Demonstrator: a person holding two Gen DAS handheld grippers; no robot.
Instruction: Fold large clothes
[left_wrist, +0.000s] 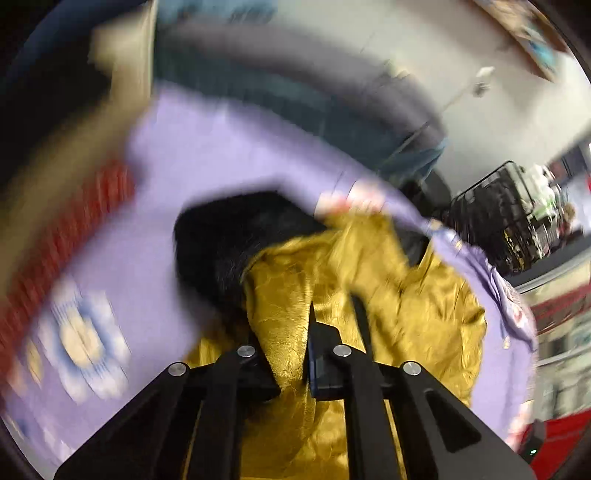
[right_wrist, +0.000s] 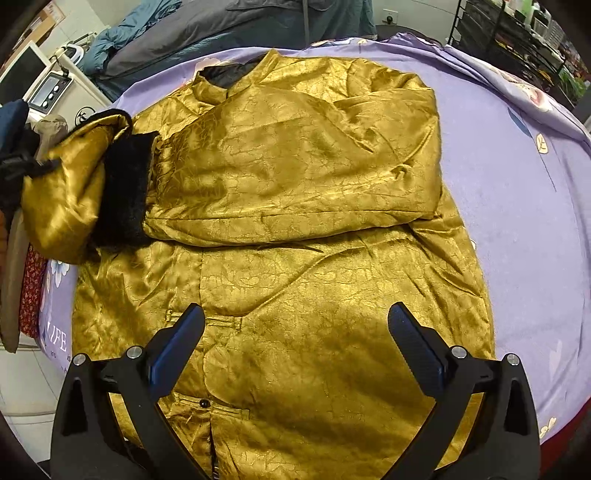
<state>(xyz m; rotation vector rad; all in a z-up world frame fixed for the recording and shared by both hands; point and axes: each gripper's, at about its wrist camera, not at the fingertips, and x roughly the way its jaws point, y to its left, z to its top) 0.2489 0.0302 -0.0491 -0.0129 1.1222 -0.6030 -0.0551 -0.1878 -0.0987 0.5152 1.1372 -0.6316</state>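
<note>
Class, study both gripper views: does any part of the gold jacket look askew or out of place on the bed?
Yes. The sleeve on the image-left hangs bunched past the purple sheet edge, its black fur lining turned out, while the other sleeve lies folded across the gold jacket.

A lilac sheet (right_wrist: 517, 206) covers the bed, grey-blue bedding (right_wrist: 221, 33) heaped behind.

Both grippers, left (left_wrist: 334, 317) and right (right_wrist: 295, 332), are matte black plastic with silver round screws and dark blue pads (right_wrist: 177, 343) inside the fingers.
</note>
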